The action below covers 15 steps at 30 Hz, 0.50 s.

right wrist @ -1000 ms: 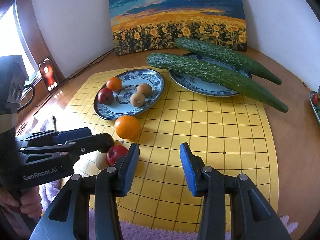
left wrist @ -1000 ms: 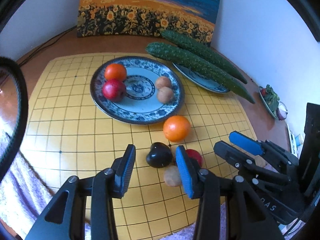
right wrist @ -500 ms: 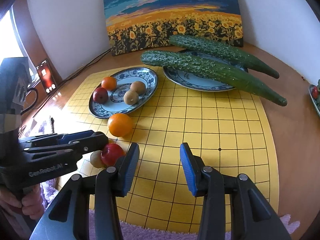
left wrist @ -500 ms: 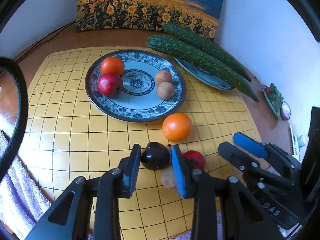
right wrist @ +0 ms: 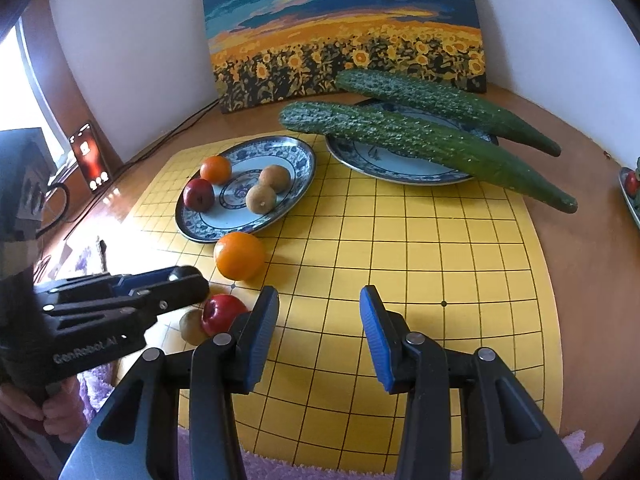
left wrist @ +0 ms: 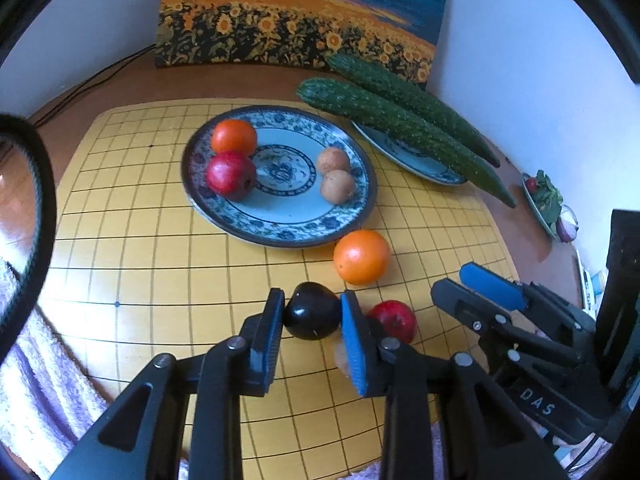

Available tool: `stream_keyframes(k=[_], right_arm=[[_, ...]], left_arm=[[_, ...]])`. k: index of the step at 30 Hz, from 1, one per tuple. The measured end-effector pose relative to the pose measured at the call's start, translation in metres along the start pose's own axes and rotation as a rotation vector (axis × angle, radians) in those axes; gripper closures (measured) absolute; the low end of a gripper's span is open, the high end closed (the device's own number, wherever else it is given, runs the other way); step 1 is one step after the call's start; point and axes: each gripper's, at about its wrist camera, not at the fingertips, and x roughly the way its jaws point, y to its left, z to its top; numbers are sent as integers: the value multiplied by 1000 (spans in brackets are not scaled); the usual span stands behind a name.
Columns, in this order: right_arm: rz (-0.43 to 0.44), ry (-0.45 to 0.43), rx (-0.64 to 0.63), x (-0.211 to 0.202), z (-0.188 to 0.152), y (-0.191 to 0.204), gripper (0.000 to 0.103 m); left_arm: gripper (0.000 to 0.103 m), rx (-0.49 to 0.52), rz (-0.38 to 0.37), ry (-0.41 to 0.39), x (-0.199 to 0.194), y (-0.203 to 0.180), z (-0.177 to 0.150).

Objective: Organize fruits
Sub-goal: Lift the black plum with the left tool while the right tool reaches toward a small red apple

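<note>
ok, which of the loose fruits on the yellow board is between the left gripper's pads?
The black plum. The left gripper is shut on it; the orange, red apple and brown fruit lie free beside it.

Bare yellow grid mat [right wrist: 420,264] passable; orange [right wrist: 239,256], fruit plate [right wrist: 304,168] block left.

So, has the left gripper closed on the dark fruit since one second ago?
Yes. The left gripper now clamps the dark fruit, which sits in the same place beside the loose orange.
</note>
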Motion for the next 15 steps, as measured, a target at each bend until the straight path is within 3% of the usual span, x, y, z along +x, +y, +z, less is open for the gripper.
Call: stream_keyframes(k=[15], right_arm=[[30, 21, -15, 10, 7, 20, 60]], left_arm=[[73, -71, 30, -49, -16, 34, 7]])
